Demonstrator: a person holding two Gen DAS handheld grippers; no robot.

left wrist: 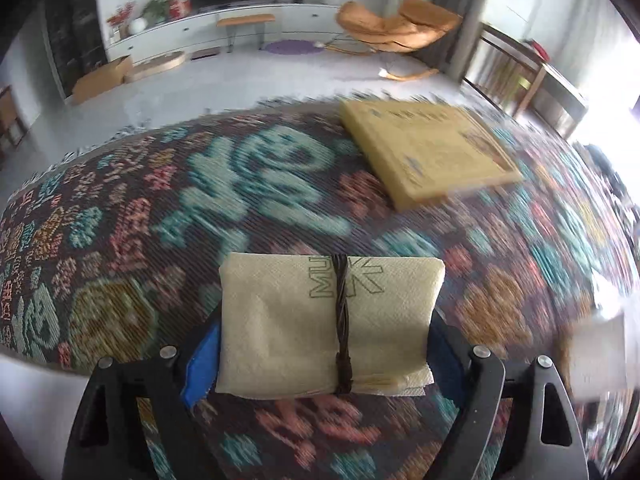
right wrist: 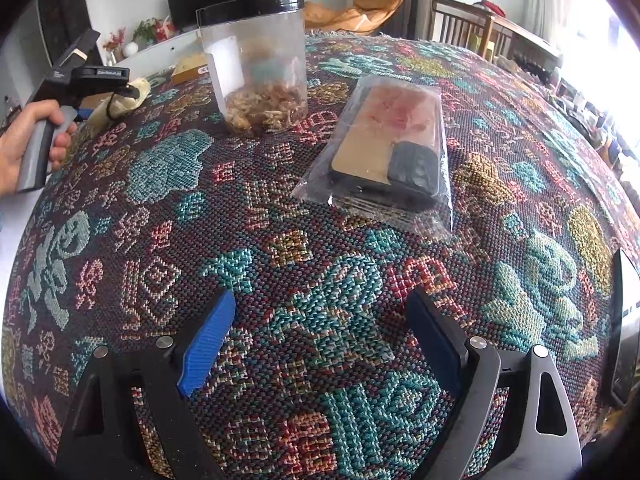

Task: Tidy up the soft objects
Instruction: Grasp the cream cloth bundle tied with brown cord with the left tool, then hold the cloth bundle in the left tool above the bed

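Note:
In the left wrist view my left gripper (left wrist: 324, 344) is shut on a stack of beige paper napkins (left wrist: 320, 320) tied with a dark twisted cord, held just above the patterned tablecloth (left wrist: 160, 200). A flat yellow packet (left wrist: 428, 152) lies further off to the right. In the right wrist view my right gripper (right wrist: 320, 336) is open and empty over the cloth. Ahead of it lie a clear bag with a phone case (right wrist: 392, 148) and a clear jar with a black lid (right wrist: 256, 64). The left gripper with the napkins (right wrist: 116, 100) shows at far left.
The table edge (left wrist: 200, 114) runs across the far side, with the living room floor, a white cabinet (left wrist: 240, 28) and an orange chair (left wrist: 400, 24) beyond. A wooden chair (right wrist: 472, 28) stands past the table on the right. A small yellow box (right wrist: 188, 70) sits behind the jar.

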